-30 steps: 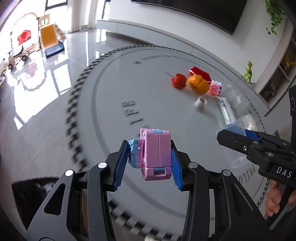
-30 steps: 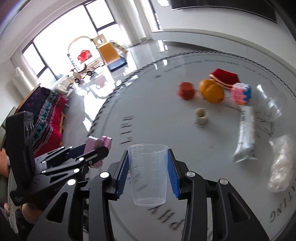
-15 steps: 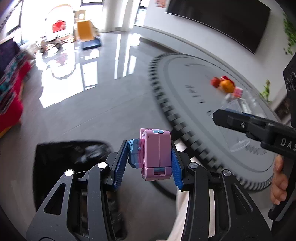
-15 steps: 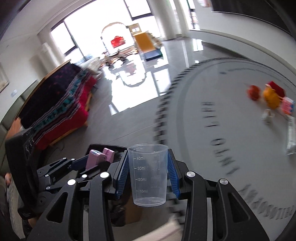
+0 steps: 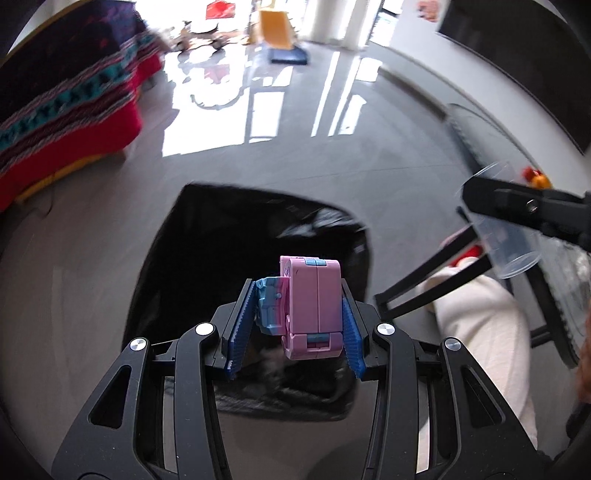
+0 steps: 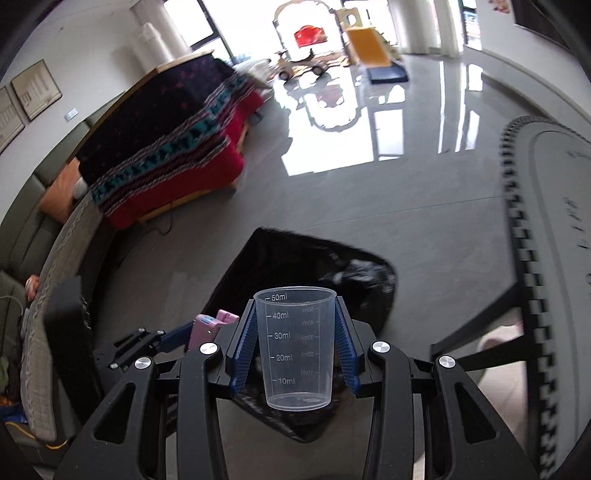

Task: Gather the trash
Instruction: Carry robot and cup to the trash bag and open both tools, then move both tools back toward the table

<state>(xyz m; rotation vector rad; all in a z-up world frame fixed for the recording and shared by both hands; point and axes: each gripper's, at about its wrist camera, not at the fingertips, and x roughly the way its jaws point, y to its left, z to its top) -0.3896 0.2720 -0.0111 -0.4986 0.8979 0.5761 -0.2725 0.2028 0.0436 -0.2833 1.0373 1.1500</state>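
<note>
Flanking black bin bag (image 5: 229, 258): striped sofa (image 5: 62, 103), table (image 6: 554, 221)

bag: my left gripper (image 5: 295, 328) and pink toy (image 5: 312, 306) hide the black bag's (image 5: 229, 258) near opening | contents: dark, perhaps crumpled plastic | round table (image 6: 550, 229): cut by frame edge, lettering blurred | measuring cup (image 5: 506, 240): partly behind right gripper

A family living room at home. A glossy grey tiled floor (image 6: 332, 206) runs to bright tall windows (image 6: 229, 33). A yellow children's slide (image 6: 369, 46) stands there, a blanket-draped sofa (image 6: 166, 147) nearby.
</note>
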